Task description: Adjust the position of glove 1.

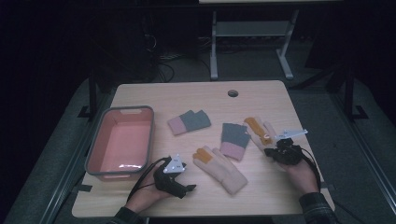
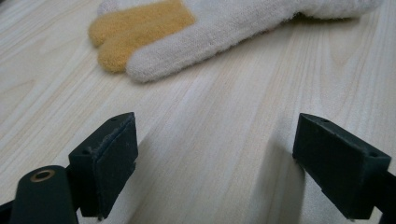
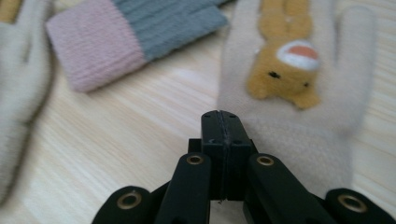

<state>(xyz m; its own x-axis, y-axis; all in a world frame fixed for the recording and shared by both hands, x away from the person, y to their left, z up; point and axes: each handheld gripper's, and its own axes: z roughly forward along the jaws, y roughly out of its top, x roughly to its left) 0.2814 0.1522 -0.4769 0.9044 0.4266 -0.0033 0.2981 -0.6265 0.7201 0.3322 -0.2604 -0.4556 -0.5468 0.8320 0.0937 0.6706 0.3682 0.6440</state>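
Two cream gloves lie on the wooden table. One with orange fingertips (image 1: 219,165) (image 2: 224,28) is near the front middle. The other has an orange bear patch (image 1: 260,132) (image 3: 285,93) and lies at the right. My left gripper (image 1: 188,188) (image 2: 215,172) rests near the front edge, left of the orange-tipped glove, open over bare wood. My right gripper (image 1: 269,150) (image 3: 221,128) is shut, pads pressed together, with its tips at the cuff end of the bear glove. I see nothing between its pads.
Two pink-and-grey fingerless mitts lie mid-table, one (image 1: 189,122) behind the other (image 1: 235,140) (image 3: 135,37). A pink basket with a grey rim (image 1: 93,154) stands at the left. A cable hole (image 1: 233,93) sits near the far edge.
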